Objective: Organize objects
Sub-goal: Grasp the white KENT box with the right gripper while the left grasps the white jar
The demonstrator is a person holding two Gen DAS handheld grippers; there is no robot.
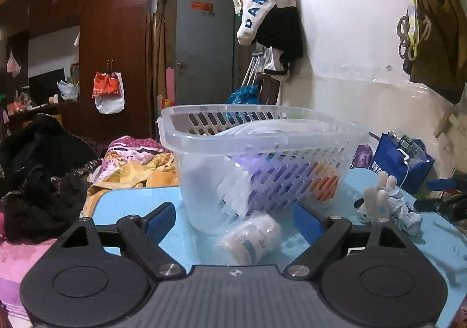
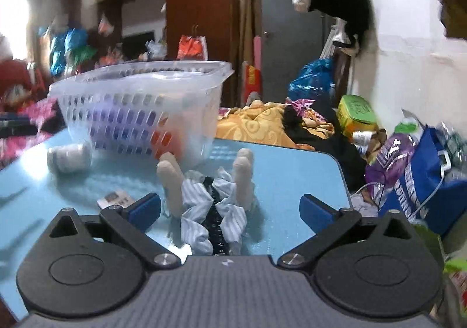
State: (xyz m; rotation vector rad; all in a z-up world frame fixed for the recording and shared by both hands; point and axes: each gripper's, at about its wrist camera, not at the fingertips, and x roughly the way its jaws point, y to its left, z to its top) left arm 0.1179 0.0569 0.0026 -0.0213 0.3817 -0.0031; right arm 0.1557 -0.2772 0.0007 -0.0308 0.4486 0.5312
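Right wrist: close right gripper [image 2: 230, 208], wide open, on striped-cloth doll [image 2: 213, 205] (soft), then lift to basket [image 2: 140, 100].

Both wrist cameras sit low over the blue table [image 1: 131, 202], the left close before the clear basket [image 1: 262, 152], the right farther right, sharing basket [image 2: 140, 112] and table [image 2: 292, 170]
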